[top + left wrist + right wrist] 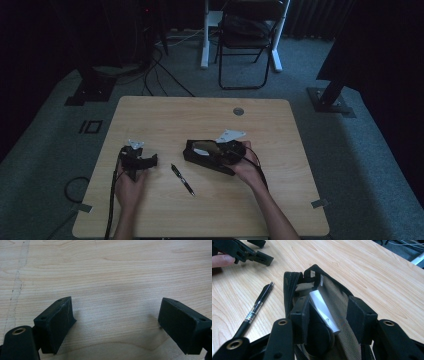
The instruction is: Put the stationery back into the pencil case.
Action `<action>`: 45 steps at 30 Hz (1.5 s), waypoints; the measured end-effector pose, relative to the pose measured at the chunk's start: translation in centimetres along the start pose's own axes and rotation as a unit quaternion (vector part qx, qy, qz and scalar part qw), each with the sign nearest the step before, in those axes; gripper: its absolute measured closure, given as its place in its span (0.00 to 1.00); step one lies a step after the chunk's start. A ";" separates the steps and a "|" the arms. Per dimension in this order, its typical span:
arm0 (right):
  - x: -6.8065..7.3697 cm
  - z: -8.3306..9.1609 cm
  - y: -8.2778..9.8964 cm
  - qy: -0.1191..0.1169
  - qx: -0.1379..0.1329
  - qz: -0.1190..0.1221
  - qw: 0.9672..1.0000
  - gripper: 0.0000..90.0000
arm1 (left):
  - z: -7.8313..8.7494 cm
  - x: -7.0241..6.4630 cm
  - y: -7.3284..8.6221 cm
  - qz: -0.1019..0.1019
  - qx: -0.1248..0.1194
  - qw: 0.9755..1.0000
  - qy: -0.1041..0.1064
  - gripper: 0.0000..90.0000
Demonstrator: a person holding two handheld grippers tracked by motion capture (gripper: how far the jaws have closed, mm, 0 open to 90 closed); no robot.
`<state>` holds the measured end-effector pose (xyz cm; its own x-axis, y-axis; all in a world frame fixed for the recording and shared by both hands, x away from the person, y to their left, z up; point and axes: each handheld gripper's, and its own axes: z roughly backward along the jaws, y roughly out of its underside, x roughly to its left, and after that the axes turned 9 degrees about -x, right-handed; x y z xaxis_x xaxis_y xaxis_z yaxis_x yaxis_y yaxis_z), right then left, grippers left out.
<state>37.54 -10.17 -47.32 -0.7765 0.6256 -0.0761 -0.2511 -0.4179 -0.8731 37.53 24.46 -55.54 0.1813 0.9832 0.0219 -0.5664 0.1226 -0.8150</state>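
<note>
The black pouch [294, 287] lies unzipped at frame centre, tan lining showing, a white flat object [324, 311] inside. The right gripper [329, 317] reaches in, jaws parted around that object, not pressing it. The left gripper [115, 322] at the lower edge gapes released over bare table [112, 270].

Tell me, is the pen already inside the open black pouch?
No. The pen lies on the bare wooden table, beside the pouch and apart from it.

Pale wooden table [165, 112], black folding chair [248, 35] behind it, cables [165, 70] on grey carpet [360, 150]
</note>
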 end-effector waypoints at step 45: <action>1.9 1.7 -1.3 -0.003 -0.035 0.022 0.999 0.59 | 0.0 0.0 0.0 -0.001 0.001 1.000 0.000 0.15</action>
<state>35.40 -9.53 -45.51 -0.7891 0.6037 -0.1135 -0.1749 -0.3979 -0.9006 37.52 24.47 -55.54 0.1823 0.9830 0.0232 -0.5671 0.1244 -0.8142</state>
